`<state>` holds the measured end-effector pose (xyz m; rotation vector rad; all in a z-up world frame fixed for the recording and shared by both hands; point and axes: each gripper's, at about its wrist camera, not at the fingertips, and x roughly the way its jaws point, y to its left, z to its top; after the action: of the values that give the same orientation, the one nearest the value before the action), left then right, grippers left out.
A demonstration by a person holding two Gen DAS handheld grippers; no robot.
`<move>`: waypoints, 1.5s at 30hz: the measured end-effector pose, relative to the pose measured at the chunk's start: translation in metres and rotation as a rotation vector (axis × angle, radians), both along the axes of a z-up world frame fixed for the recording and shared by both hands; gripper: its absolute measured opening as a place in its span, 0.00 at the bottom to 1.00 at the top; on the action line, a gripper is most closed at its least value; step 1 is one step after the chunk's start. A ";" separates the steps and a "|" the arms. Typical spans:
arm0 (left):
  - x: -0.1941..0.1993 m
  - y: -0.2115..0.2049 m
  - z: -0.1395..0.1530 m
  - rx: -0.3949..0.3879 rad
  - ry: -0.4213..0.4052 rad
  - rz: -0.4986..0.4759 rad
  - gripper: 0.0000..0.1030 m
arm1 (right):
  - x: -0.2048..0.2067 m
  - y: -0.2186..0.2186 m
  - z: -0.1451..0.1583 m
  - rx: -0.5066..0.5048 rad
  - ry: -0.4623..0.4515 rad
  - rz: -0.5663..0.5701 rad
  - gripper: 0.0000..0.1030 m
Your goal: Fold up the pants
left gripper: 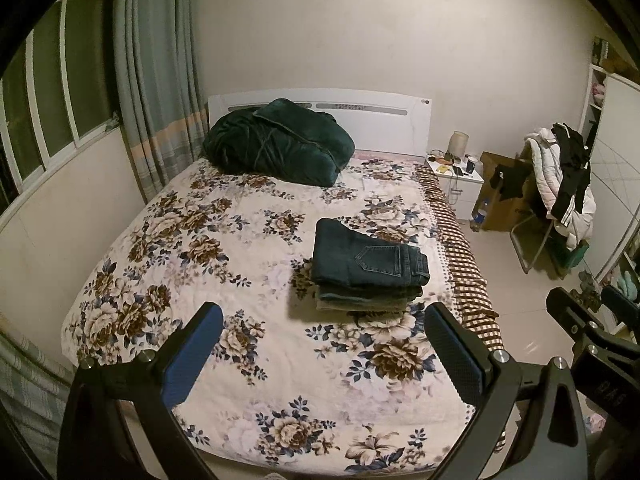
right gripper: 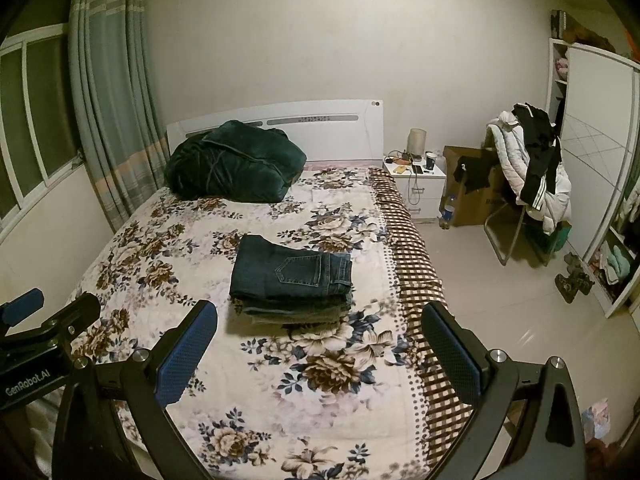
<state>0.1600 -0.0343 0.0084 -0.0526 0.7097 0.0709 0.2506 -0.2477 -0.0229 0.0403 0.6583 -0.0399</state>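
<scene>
The left gripper [left gripper: 322,354] hangs above the near end of the bed, its blue-padded fingers [left gripper: 192,360] spread wide with nothing between them. The right gripper [right gripper: 318,350] is beside it, over the bed's near right part, equally wide apart and empty — each tool shows at the edge of the other's view.

Beyond both pairs of fingers, well apart from them, dark blue jeans [left gripper: 366,258] lie folded on top of a small stack of other folded pants [left gripper: 366,302], back pocket up, right of the middle of the floral bedspread [left gripper: 192,240].

At the far left of the bed, against the white headboard [left gripper: 380,116], sits a bundled dark green blanket [left gripper: 278,142]. Right of the bed stand a white nightstand [left gripper: 460,188] with a small lamp [left gripper: 459,142], a cardboard box [left gripper: 504,196], and a chair heaped with clothes [left gripper: 560,176] — a curtained window [left gripper: 52,92] fills the left wall.
</scene>
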 end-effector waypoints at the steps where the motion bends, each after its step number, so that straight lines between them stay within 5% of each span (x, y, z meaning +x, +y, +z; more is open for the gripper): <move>1: 0.000 0.000 -0.001 0.000 0.000 0.001 1.00 | 0.000 0.000 0.000 -0.002 0.000 -0.001 1.00; 45: -0.007 0.001 0.001 0.026 -0.003 0.001 1.00 | 0.000 0.000 -0.002 -0.003 -0.002 0.002 1.00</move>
<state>0.1534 -0.0336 0.0093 -0.0283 0.7056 0.0805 0.2506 -0.2475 -0.0250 0.0371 0.6560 -0.0392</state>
